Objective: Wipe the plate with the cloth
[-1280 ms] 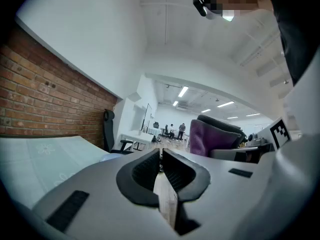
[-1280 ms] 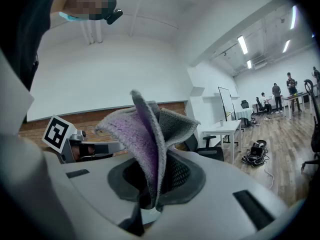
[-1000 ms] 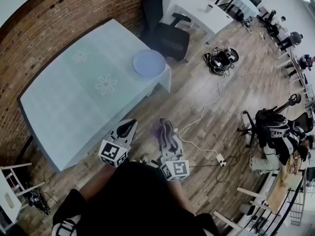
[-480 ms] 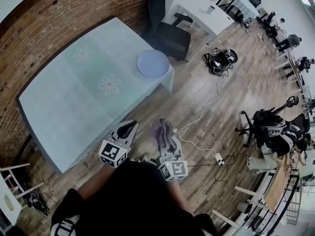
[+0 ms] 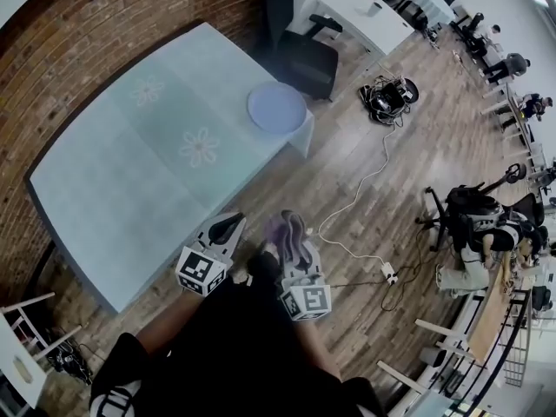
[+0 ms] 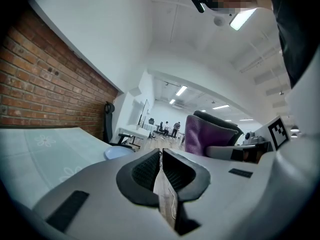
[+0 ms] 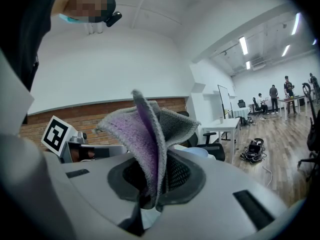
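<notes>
A pale blue plate (image 5: 276, 108) lies near the far right corner of a table (image 5: 130, 172) covered in a light flowered cloth; the plate (image 6: 119, 153) shows small beyond the left jaws and the plate (image 7: 202, 153) behind the right ones. My right gripper (image 5: 290, 233) is shut on a purple and grey cloth (image 7: 145, 134) that stands up from its jaws; the cloth (image 5: 285, 230) hangs over the wooden floor, short of the table. My left gripper (image 5: 226, 228) is shut with nothing in it, at the table's near edge.
A black office chair (image 5: 304, 59) stands just behind the plate's corner of the table. A white cable (image 5: 356, 207) and a power strip (image 5: 388, 274) lie on the wooden floor to the right. A brick wall (image 5: 113, 24) runs behind the table. People sit far right.
Both grippers have kept their place in the head view while the table and plate shifted right and up. The jaws and the cloth look the same.
</notes>
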Motion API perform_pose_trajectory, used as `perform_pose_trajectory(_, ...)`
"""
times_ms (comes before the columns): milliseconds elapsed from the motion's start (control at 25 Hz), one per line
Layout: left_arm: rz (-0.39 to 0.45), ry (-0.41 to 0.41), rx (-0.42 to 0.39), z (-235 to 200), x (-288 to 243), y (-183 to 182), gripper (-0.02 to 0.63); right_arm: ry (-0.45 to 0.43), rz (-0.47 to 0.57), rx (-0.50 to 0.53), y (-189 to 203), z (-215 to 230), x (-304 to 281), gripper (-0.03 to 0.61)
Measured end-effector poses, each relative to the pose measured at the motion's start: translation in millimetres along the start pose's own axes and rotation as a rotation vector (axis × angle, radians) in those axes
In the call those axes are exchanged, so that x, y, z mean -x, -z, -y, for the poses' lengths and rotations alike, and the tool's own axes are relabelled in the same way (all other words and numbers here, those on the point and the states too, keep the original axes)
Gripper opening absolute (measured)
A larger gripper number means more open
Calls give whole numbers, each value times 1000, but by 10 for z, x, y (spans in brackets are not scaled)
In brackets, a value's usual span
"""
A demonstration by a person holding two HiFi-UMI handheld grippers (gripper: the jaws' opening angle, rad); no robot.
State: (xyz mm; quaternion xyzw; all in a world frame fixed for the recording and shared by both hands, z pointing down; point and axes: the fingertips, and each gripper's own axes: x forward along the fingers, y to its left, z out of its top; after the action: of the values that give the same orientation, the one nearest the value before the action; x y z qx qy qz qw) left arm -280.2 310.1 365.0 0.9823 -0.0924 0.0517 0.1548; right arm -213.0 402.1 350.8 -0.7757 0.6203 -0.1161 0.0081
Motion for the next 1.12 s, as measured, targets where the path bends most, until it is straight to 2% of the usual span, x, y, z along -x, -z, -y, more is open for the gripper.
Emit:
perform_pose_trajectory(200, -13, -20, 14, -195, -179, -11, 44, -14, 4, -4, -31, 108, -240, 58)
perform_pose_trajectory(400, -25, -51, 16, -334, -548, -35, 44, -48, -3, -12, -41, 410, -560, 58)
perform_pose_trajectory(920, -81, -126, 35, -731, -2220, -126, 44, -120, -34, -16, -273, 1794, -1627, 58)
perform_pose_trajectory(1120, -91, -196, 49, -902, -2785, -197, 44, -177, -60, -10, -340, 2299, -1975, 58)
